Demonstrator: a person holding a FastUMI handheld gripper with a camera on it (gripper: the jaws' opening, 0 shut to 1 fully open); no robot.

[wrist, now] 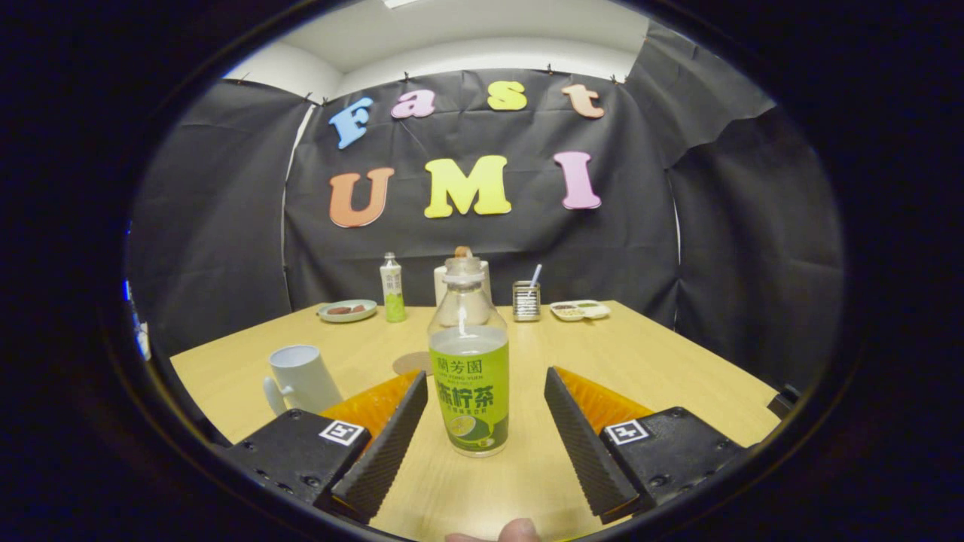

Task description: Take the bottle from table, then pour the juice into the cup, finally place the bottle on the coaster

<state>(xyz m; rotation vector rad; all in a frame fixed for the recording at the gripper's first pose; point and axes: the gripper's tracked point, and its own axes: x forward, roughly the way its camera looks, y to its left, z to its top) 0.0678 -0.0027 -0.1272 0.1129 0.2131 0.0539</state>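
on the yellow table (663, 361), between the two ribbed fingers (392, 436) of the gripper (482, 384), the bottle (468, 369) is seen standing upright, its cap already off and juice filling it to about the shoulder. the fingers are held wide apart, with a gap left on either side of the bottle, so nothing is clamped yet. the white cup (301, 380) stands to the left, just beyond the left finger, and a round coaster (412, 363) lies flat just behind and left of the bottle. since the bottle is tall, narrow and open, it could be tipped and juice spilled if one finger were brought into contact before the other, or if the gripper were pushed further forward off-centre. a grip taken low on the smooth label might allow slipping or swinging once the bottle is tilted for pouring. the cup's nearness to the left finger is also a risk: it could be knocked during closing or lifting.
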